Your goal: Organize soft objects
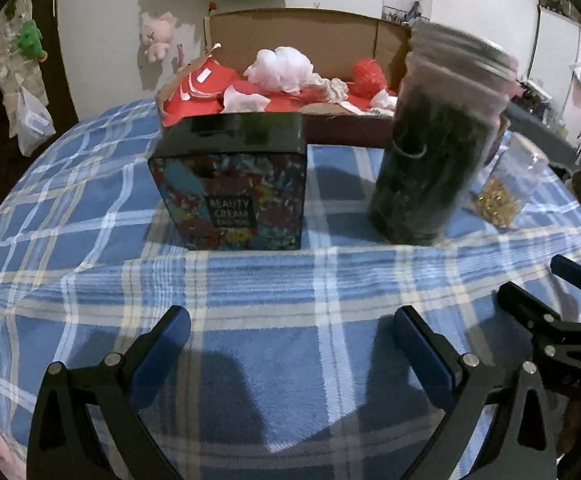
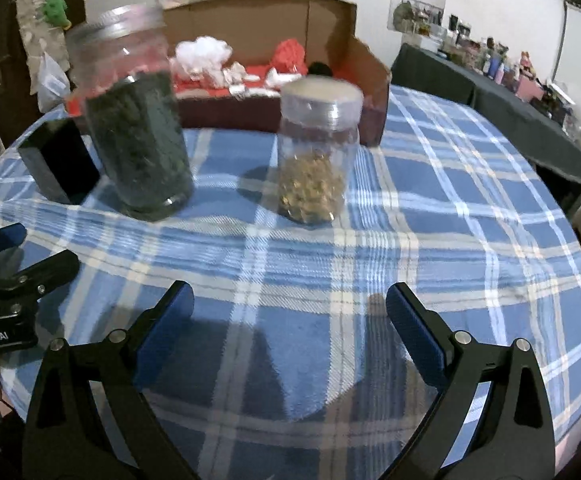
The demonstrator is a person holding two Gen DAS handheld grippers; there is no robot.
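Left gripper (image 1: 292, 332) stands spread wide over the blue plaid cloth (image 1: 250, 288), nothing between its jaws; right gripper (image 2: 289, 308) likewise released and empty. The soft objects (image 1: 280, 66), white and red, lie in the cardboard box (image 1: 290, 28) at twelve o'clock; the dark tin (image 1: 230, 184) at eleven o'clock, green-filled jar (image 1: 434, 152) at one o'clock, and small jar (image 2: 316, 152) stand before it.

White fluffy puffs (image 1: 280, 66) and a red yarn ball (image 1: 368, 74) are lying heaped on red cloth (image 1: 194, 96) inside the open cardboard box (image 1: 290, 26). The box is sitting at the far side of the blue plaid blanket (image 1: 250, 300).
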